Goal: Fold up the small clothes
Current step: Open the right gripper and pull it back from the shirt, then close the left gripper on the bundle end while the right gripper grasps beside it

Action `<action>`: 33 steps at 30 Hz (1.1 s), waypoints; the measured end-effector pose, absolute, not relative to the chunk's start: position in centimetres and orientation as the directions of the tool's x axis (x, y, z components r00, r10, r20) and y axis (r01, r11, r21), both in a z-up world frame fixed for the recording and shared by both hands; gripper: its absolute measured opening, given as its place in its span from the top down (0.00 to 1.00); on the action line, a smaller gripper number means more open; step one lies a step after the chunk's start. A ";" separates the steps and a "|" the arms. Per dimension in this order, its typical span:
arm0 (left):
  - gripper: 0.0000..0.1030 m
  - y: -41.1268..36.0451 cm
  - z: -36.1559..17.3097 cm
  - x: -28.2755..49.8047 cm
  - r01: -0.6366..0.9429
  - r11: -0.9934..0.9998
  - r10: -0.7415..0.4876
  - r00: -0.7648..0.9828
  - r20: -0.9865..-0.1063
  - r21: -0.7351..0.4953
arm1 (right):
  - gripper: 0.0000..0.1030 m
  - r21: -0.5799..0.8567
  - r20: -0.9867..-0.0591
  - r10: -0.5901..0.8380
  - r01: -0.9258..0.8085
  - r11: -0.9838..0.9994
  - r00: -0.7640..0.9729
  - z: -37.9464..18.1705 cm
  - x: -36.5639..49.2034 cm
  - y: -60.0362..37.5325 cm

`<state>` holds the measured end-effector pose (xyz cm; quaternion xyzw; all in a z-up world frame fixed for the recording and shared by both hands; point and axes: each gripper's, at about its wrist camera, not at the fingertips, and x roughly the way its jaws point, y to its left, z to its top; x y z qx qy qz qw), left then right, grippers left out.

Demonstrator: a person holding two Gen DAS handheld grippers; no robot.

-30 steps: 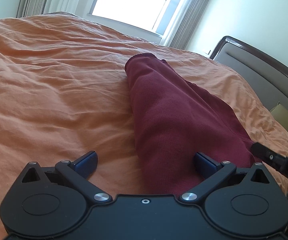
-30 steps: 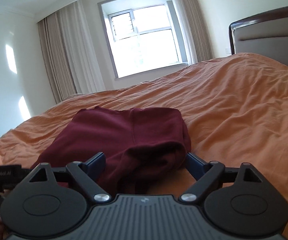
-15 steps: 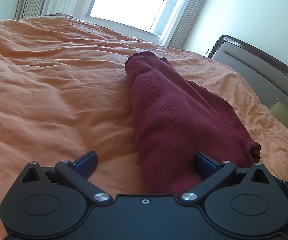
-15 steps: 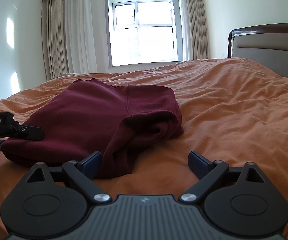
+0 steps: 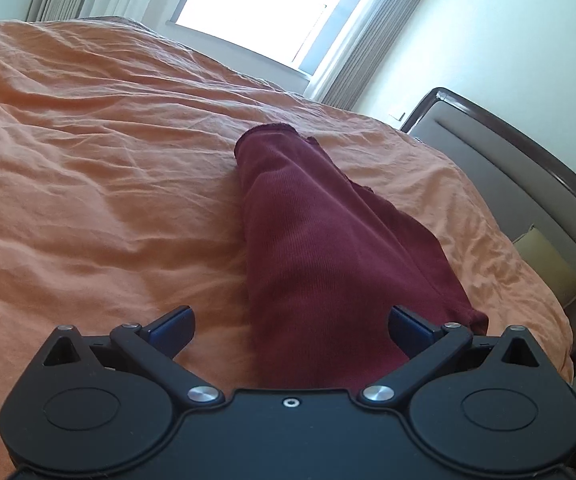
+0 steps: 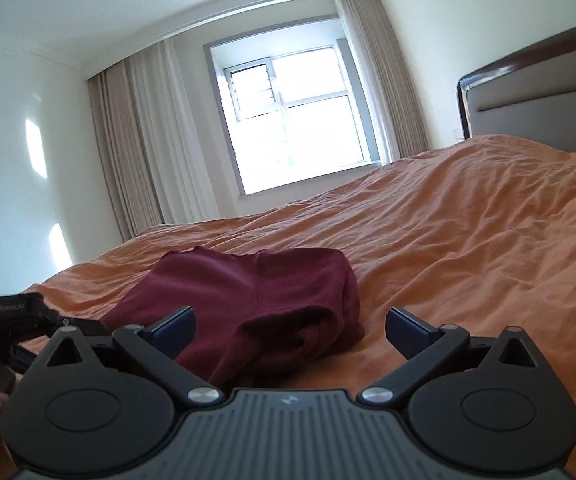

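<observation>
A folded maroon garment (image 5: 328,264) lies on the orange bed (image 5: 88,184). The left claw (image 5: 290,330) stands released over its near end. The right claw (image 6: 290,330), jaws just opening wide, holds nothing, the garment's edge between them.

This is a bedroom in a home. A wide bed (image 6: 468,240) fills most of both views, covered with a wrinkled orange bedspread (image 5: 88,180). At its head stands a padded grey headboard (image 6: 536,108) framed in dark wood, with a pale yellow pillow (image 5: 548,268) tucked against it. A bright window (image 6: 300,120) with a grey frame is set in the far wall, flanked by long beige curtains (image 6: 140,152). The walls (image 5: 508,40) are plain and pale, with a small switch plate (image 5: 397,113) near the headboard.
</observation>
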<state>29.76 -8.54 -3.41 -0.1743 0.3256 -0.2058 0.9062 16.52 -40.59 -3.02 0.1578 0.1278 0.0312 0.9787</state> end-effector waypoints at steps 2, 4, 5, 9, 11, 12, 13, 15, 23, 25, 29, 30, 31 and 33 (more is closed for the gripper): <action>0.01 -9.1 -2.9 30.5 0.249 0.872 -0.459 0.711 -0.532 -0.421 | 0.00 0.368 -0.283 0.089 0.022 0.930 0.955 -2.7 18.7 -42.0; 0.00 -9.8 -2.6 31.3 0.241 0.896 -0.422 0.719 -0.552 -0.372 | 0.00 0.419 -0.333 0.067 0.084 0.904 0.941 -2.6 20.8 -43.4; 0.00 -10.0 -2.6 31.6 0.239 0.904 -0.411 0.719 -0.560 -0.355 | 0.00 0.443 -0.367 0.069 0.109 0.890 0.928 -2.7 21.9 -44.2; 0.00 -10.2 -4.0 32.4 0.238 0.907 -0.408 0.698 -0.588 -0.346 | 0.01 0.462 -0.485 0.061 0.197 0.865 0.873 -4.0 25.0 -45.7; 0.00 -9.8 -4.9 32.1 0.242 0.899 -0.421 0.707 -0.568 -0.365 | 0.01 0.379 -0.524 0.035 0.196 0.904 0.851 -4.2 25.1 -44.7; 0.00 -9.5 -5.1 31.9 0.247 0.893 -0.430 0.713 -0.554 -0.376 | 0.01 0.335 -0.534 0.018 0.192 0.923 0.845 -4.2 24.8 -44.2; 0.00 -9.3 -5.3 31.7 0.251 0.888 -0.438 0.714 -0.546 -0.385 | 0.01 0.293 -0.540 0.003 0.184 0.938 0.841 -4.4 24.2 -43.6; 0.00 -9.1 -5.4 31.6 0.256 0.882 -0.448 0.715 -0.537 -0.395 | 0.01 0.254 -0.545 -0.009 0.175 0.951 0.839 -4.8 23.4 -42.9; 0.00 -9.2 -5.6 31.6 0.262 0.883 -0.448 0.721 -0.529 -0.390 | 0.00 0.152 -0.483 -0.031 0.119 0.981 0.875 -4.8 20.9 -41.1; 0.00 -9.2 -5.7 31.5 0.264 0.882 -0.450 0.721 -0.528 -0.392 | 0.01 0.116 -0.471 -0.032 0.098 0.988 0.881 -4.8 20.5 -40.9; 0.00 -9.2 -5.7 31.4 0.264 0.882 -0.450 0.721 -0.527 -0.391 | 0.00 0.183 -0.422 0.021 0.062 0.981 0.907 -4.1 19.6 -42.0; 0.00 -9.2 -5.7 31.4 0.264 0.881 -0.450 0.721 -0.527 -0.392 | 0.00 0.222 -0.405 0.040 0.056 0.973 0.913 -3.8 19.6 -42.5; 0.00 -9.2 -5.7 31.4 0.264 0.881 -0.451 0.721 -0.527 -0.392 | 0.00 0.265 -0.392 0.059 0.052 0.963 0.918 -3.5 19.7 -43.0; 0.00 -9.2 -5.7 31.4 0.263 0.883 -0.448 0.721 -0.529 -0.389 | 0.00 0.330 -0.381 0.091 0.043 0.943 0.920 -2.9 20.4 -43.8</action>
